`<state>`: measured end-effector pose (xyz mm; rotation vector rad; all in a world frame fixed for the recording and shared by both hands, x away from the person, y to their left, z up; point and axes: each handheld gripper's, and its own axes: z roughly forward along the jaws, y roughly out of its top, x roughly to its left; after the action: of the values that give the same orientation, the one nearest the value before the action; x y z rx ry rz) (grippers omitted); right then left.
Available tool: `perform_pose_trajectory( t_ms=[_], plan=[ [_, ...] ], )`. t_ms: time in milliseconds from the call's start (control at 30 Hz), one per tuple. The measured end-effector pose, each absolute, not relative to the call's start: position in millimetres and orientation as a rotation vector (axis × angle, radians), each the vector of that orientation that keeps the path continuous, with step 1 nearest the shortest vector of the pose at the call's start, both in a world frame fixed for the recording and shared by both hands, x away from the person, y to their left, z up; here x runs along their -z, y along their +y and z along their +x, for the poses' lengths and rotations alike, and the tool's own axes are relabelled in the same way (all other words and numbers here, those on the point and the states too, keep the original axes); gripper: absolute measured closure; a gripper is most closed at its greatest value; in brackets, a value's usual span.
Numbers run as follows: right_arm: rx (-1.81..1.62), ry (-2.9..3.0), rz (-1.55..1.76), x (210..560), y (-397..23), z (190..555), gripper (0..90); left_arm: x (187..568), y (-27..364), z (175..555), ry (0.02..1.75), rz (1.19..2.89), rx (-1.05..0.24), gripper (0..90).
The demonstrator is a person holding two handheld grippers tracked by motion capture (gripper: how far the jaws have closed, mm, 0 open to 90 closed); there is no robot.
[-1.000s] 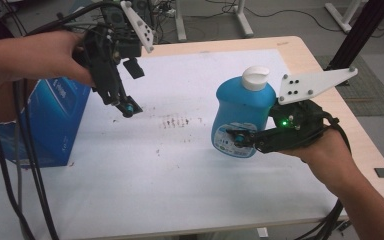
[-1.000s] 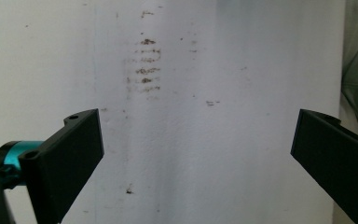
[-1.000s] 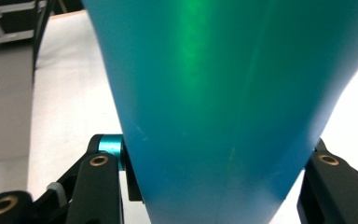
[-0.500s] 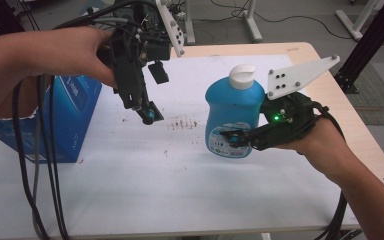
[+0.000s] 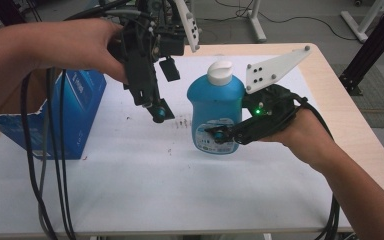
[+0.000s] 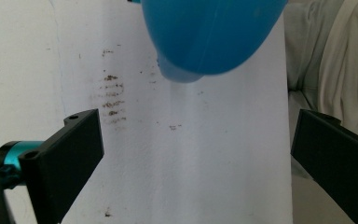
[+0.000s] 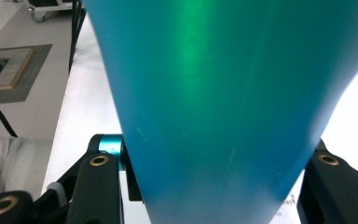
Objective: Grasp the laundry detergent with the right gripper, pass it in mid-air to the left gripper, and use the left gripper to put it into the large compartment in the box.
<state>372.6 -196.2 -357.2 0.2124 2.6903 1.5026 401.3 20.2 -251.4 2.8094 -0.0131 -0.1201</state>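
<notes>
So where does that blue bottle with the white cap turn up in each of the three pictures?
High view: the blue bottle stands centre, gripped low by the right tongs.
Left gripper view: its blue body hangs in from the top edge, middle.
Right gripper view: the blue body sits close up between the jaws.
Shared landmark: the white table sheet, which shows in all three.

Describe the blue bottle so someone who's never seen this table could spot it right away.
Start at the white-covered table and look right of its middle, right of the open blue cardboard box at the left edge. There the right tool is clamped on an upright blue bottle. It alone is rounded plastic with a white cap and a label low on its front.
</notes>
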Motion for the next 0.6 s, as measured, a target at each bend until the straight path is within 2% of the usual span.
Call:
perform_pose_trajectory(
  t_ms=[600],
  plan=[
    [-1.49,2.748,0.159,362,-164,379,46.1,249,11,397,-0.039,2.805,0.118,2.3]
  ],
)
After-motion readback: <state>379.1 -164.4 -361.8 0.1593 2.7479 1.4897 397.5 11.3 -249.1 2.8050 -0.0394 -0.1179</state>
